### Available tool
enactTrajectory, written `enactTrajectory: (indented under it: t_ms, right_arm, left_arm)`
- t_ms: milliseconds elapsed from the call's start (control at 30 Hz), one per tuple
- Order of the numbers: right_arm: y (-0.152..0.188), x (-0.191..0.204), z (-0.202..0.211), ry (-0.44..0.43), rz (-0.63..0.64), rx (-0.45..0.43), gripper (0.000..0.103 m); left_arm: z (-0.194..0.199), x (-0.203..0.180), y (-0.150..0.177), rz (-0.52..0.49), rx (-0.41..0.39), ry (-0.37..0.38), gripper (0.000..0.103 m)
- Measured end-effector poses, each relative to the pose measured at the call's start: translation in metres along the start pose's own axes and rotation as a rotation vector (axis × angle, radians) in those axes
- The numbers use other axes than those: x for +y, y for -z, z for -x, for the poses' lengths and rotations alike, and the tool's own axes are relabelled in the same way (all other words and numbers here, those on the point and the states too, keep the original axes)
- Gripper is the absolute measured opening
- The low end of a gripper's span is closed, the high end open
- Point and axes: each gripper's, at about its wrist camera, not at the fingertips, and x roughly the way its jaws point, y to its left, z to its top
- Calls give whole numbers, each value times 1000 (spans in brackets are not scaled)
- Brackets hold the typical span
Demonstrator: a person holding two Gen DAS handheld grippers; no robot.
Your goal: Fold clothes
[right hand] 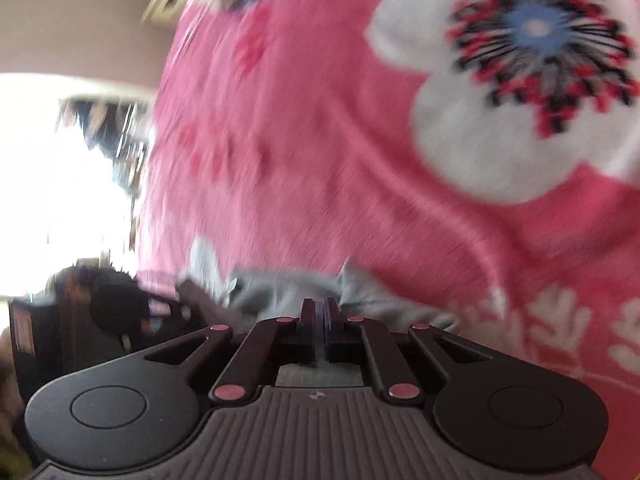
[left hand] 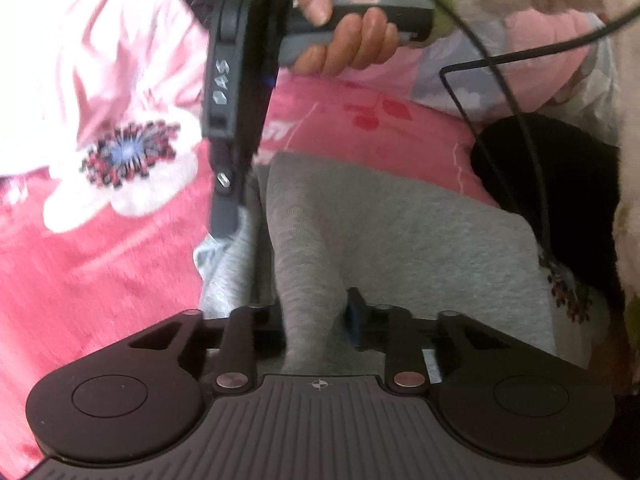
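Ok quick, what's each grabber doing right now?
Left gripper: shut on the grey cloth.
Right gripper: shut, pinching an edge of the same grey cloth.

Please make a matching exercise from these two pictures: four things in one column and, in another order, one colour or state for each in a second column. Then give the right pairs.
Things:
1. grey garment
2. blanket
3. left claw
4. flower print

Descriptions:
A. white petals, with a blue middle
B. pink, lies under the clothes
C. shut on a fold of cloth
D. grey, held at two places

Pairs: 1-D, 2-B, 3-C, 4-A

The right claw also pinches the grey garment at its edge.
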Motion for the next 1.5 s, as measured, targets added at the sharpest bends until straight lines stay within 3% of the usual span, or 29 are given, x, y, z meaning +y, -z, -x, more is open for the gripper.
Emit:
enactTrajectory:
  t_ms: [300, 533, 667, 867, 933, 1000, 1133, 1300, 1400, 1500]
  right_arm:
    - [-26, 22, -42, 62, 141, 312, 4]
    - [-33, 59, -75, 222, 371, 460, 0]
    - [-29, 69, -84, 229, 432, 565, 0]
    - [-32, 63, -91, 265, 358, 520, 0]
    - [-37, 63, -77, 228, 324, 451, 3]
    - [-48, 60, -55, 176, 261, 351, 13]
    - [-59, 52, -17, 130, 213, 246, 14]
    - [-45, 50, -7, 110, 232, 345, 11]
    - [-37, 51, -27, 134, 281, 424, 11]
    - [-42, 49, -47, 153, 272, 448, 9]
  left_arm:
    - [9, -8, -4, -48, -28, -16, 17]
    - [11, -7, -4, -41, -39, -11, 15]
    - [12, -7, -4, -37, -45, -8, 15]
    - [13, -6, -5, -31, -54, -4, 14]
    - [17, -8, -5, -40, -68, -2, 14]
    - [19, -10, -5, -44, -74, -4, 14]
    - [19, -12, -4, -51, -74, -7, 14]
    - [23, -14, -4, -51, -94, -5, 13]
    - [26, -14, -5, -50, -106, 4, 13]
    - [25, -17, -6, -61, -110, 7, 12]
